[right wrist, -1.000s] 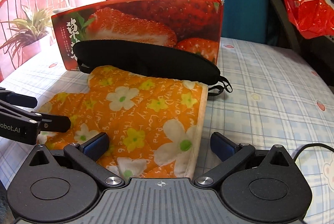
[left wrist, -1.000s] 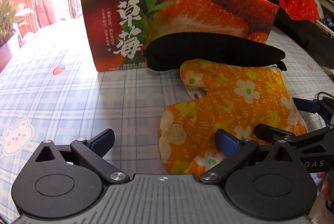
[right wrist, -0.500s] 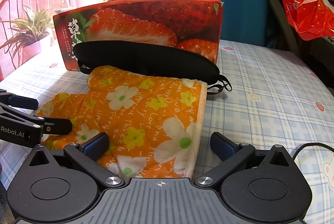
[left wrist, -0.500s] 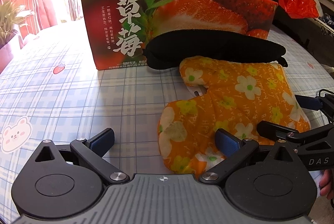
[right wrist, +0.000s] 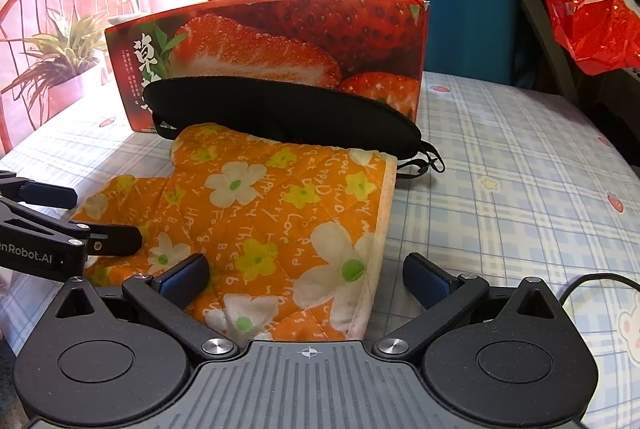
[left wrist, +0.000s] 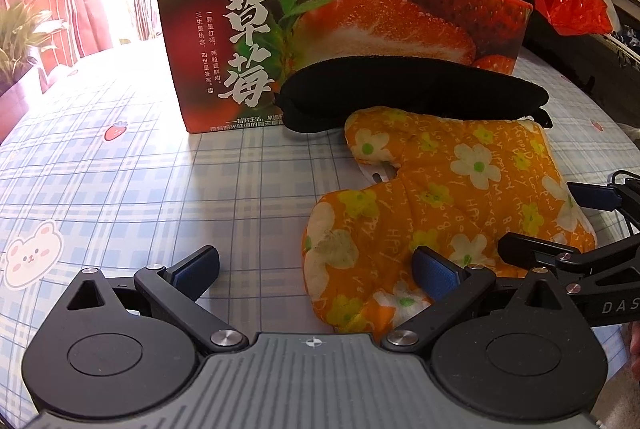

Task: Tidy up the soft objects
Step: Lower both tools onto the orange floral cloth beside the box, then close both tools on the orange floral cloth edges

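An orange oven mitt (left wrist: 452,205) printed with white and yellow flowers is lying flat on the blue plaid tablecloth (left wrist: 120,165), filling the centre and lower right of the left wrist view and the centre-left of the right wrist view. Just behind it, a black sleep mask (left wrist: 412,93) is leaning against the front of a red strawberry box (left wrist: 360,25), its lower edge touching the mitt's far side and its straps trailing out at the right in the right wrist view. The left gripper (left wrist: 316,265) is sitting at the bottom of its frame with jaws wide apart, one blue pad over bare cloth and the other over the mitt's near end. The right gripper (right wrist: 306,275) is also standing with jaws spread, straddling the mitt's cuff edge. A red plastic bag (right wrist: 592,25) is hanging at the upper right, and a potted plant (right wrist: 60,57) is standing at the left
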Available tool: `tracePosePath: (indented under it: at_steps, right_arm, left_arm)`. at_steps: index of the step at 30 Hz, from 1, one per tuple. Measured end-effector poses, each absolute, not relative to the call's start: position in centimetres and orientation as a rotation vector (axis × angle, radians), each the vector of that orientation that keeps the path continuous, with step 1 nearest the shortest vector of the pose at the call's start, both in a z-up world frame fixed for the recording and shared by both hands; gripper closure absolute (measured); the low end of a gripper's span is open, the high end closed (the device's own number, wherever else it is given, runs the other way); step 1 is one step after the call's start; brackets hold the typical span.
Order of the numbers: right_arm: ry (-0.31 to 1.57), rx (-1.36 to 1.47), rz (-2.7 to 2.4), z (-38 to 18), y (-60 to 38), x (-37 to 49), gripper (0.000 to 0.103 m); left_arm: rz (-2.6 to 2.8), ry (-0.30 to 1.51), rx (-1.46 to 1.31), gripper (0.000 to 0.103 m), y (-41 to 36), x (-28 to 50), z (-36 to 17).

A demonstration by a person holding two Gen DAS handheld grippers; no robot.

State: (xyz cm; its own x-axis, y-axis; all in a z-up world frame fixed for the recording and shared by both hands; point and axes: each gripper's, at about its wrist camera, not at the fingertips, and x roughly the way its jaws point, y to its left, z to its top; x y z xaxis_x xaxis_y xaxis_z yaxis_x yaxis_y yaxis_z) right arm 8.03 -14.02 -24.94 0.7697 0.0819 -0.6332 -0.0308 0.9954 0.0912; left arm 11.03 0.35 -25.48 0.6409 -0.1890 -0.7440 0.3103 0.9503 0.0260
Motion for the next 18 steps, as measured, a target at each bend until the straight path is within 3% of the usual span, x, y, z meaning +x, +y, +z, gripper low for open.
tracePosePath:
  at_steps: [10,13,15,18]
  right_arm:
    - [0.695,0.070,0.095,-24.79,-13.91,8.12,0.001]
    - [0.693,0.066,0.102,-24.74,-13.87,8.10,0.003]
    - [0.688,0.077,0.119,-24.64,-13.94,8.02,0.011]
    - [0.685,0.078,0.142,-24.43,-13.73,7.72,0.016]
  left_arm:
    - [-0.392,0.850,0.116,0.003,0.63,11.47,-25.05]
    - [-0.450,0.841,0.118,0.013,0.26,11.24,-24.84]
    - [-0.478,0.836,0.114,0.020,0.14,11.07,-24.74]
    - [-0.465,0.828,0.107,0.037,0.11,10.96,-24.75]
